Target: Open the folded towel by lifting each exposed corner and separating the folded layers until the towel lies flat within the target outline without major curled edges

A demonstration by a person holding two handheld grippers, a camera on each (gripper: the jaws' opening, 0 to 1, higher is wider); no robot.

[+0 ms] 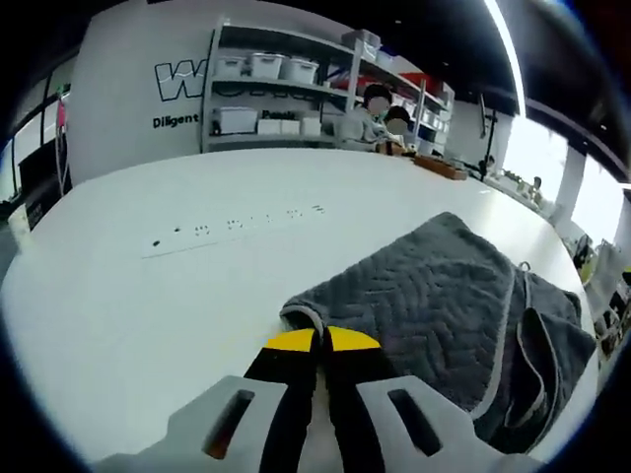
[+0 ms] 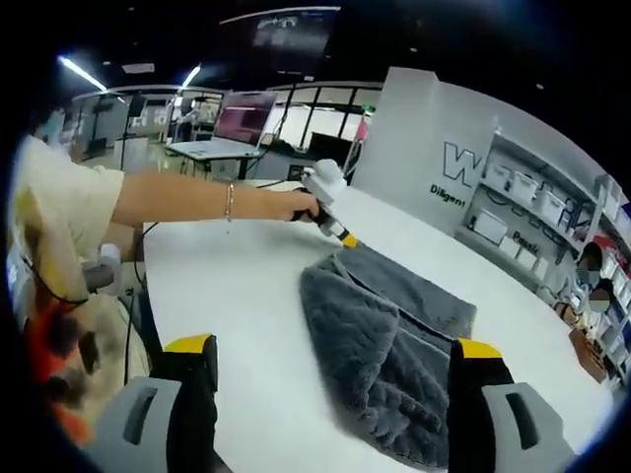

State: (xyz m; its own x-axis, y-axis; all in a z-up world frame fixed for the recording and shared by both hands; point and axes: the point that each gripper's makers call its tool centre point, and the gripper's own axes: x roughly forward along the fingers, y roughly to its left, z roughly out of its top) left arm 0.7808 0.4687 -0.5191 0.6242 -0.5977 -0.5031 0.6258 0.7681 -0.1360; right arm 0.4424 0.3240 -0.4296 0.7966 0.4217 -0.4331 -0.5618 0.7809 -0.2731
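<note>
In the left gripper view, the left gripper is pressing its yellow-tipped jaws together right at the near corner of the grey quilted towel. A thin edge of cloth appears to be sitting between the tips, so the jaws seem to be pinching that corner, though the fold partly hides the contact. The towel is spreading away ahead and to the right of this tool, its far-right part bunching into loose folds with a pale hem showing. It is lying on a white table, and a printed strip of markings is running across the tabletop ahead and to the left of the jaws.

In the right gripper view, the right gripper is holding its jaws wide apart, gripping nothing, with the towel lying ahead between them. Beyond the towel's far corner, the person's hand is holding the left gripper against that corner.
</note>
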